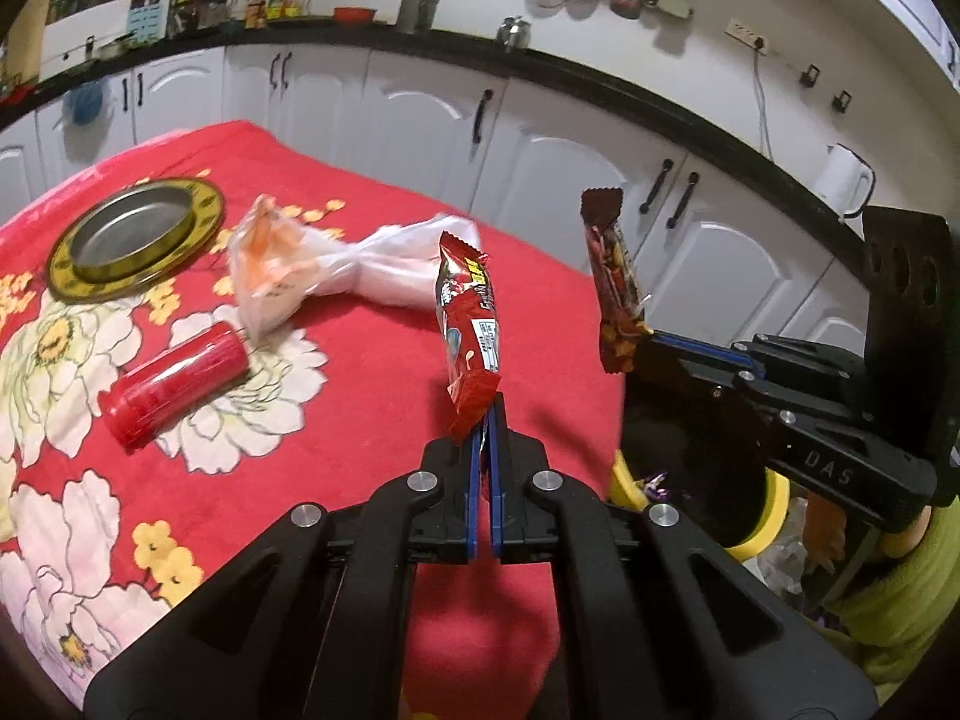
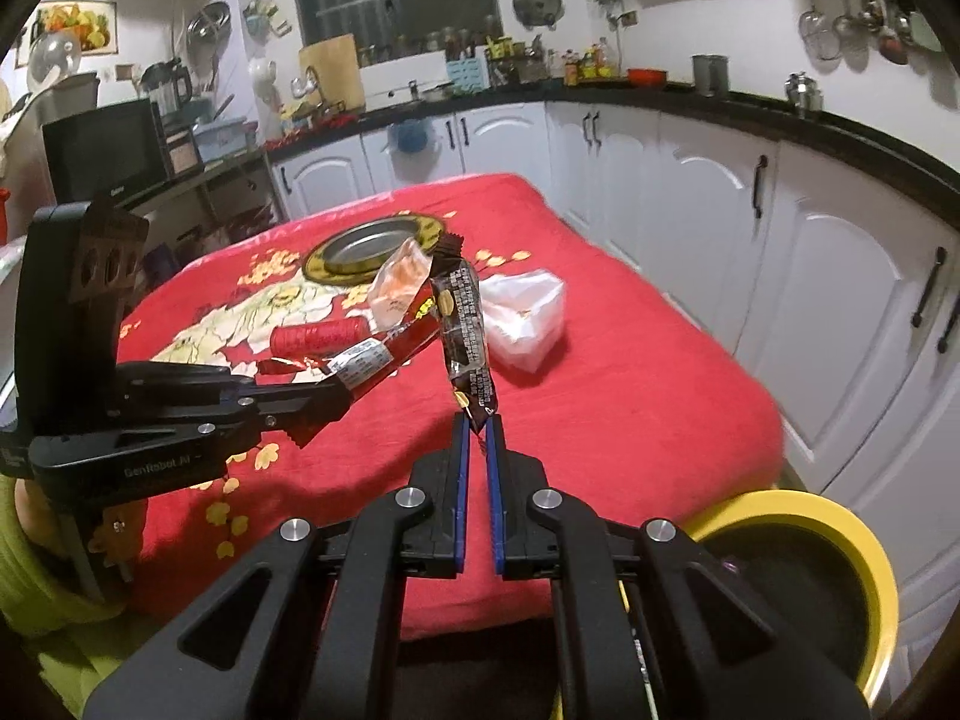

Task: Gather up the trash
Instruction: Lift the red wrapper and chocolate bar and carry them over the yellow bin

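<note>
The left gripper (image 1: 487, 414) clamps a red wrapper (image 1: 471, 324); the right gripper (image 2: 478, 420) clamps a brown wrapper (image 2: 465, 330), both held above the counter (image 1: 372, 360). A yellow-rimmed bin (image 2: 840, 546) stands near right. Farther off lie a red tube (image 1: 174, 378), plastic bag (image 1: 384, 267) and metal dish (image 1: 135, 237).

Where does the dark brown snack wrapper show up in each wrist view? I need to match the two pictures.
Left wrist view: brown wrapper right of centre, upright, pinched at its lower end by the right gripper.
Right wrist view: same wrapper at centre, rising from the right gripper.
Shared landmark: gold-rimmed metal dish on the red cloth.
</note>
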{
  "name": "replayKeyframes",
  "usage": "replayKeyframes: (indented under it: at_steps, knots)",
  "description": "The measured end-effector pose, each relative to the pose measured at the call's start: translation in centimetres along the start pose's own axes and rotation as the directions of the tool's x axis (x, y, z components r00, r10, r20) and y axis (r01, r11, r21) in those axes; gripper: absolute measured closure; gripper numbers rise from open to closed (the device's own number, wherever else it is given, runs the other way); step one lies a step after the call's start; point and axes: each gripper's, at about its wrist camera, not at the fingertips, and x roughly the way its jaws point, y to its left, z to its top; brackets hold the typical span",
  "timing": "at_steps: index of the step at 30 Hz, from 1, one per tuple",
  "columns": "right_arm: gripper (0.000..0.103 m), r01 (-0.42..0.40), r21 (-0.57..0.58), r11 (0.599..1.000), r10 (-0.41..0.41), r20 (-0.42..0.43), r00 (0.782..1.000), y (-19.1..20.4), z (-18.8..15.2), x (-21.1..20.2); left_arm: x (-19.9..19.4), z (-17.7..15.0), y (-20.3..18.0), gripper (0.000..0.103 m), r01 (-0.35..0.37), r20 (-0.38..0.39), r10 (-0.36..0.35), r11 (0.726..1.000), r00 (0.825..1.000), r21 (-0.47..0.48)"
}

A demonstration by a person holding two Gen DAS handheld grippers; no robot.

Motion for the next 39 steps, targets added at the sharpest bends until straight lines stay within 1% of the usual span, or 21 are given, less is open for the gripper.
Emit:
replayKeyframes:
  at_steps: [8, 22, 33, 39]
  knots:
    - [0.097, 0.063, 0.037, 0.997, -0.065, 0.046, 0.997, -2.1, -0.8, -3.8, -0.5, 0.3, -2.6, 0.103, 0.046, 0.03, -0.047, 0.999, 0.998, 0.017]
    - [0.097, 0.168, 0.11, 0.98, -0.177, 0.079, 0.981, -6.1, -2.8, -8.5, 0.2, 0.4, -7.5, 0.103, 0.113, 0.033, -0.116, 0.991, 0.993, 0.074]
    - [0.097, 0.215, 0.157, 0.964, -0.231, 0.089, 0.969, -8.5, -4.2, -10.9, 1.5, -0.2, -11.9, 0.103, 0.156, -0.002, -0.158, 0.977, 0.988, 0.146]
    - [0.097, 0.241, 0.187, 0.952, -0.26, 0.083, 0.962, -10.1, -5.0, -12.0, 2.2, -0.6, -13.7, 0.103, 0.177, -0.03, -0.175, 0.967, 0.984, 0.185]
